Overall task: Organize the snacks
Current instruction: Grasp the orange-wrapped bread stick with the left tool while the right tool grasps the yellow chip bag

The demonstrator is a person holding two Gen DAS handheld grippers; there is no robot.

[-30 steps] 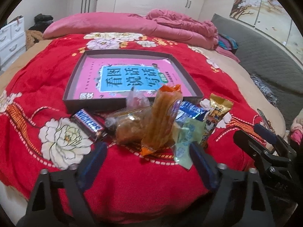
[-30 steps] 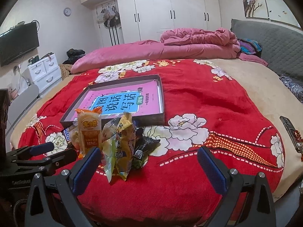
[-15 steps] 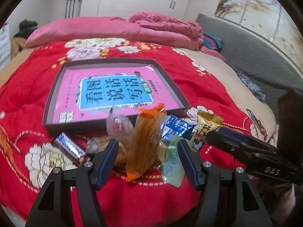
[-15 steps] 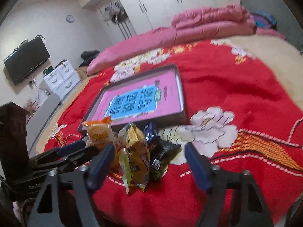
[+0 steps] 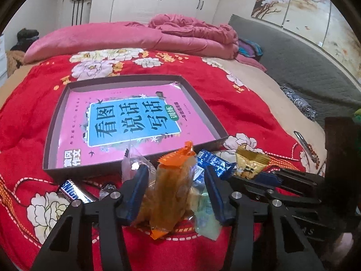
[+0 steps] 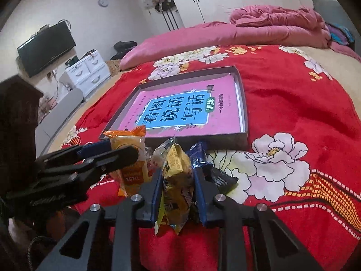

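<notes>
The right gripper [image 6: 178,185] is closing its jaws, blue pads already pressing both sides of a yellow snack packet [image 6: 177,180], while the left gripper [image 5: 174,187] narrows its jaws around an orange snack packet [image 5: 169,192], contact unclear. Both packets stand in a small pile of snacks on a red flowered blanket [image 5: 237,103]. Just behind the pile lies a shallow dark tray [image 5: 54,122] holding a pink book [image 5: 135,117].
</notes>
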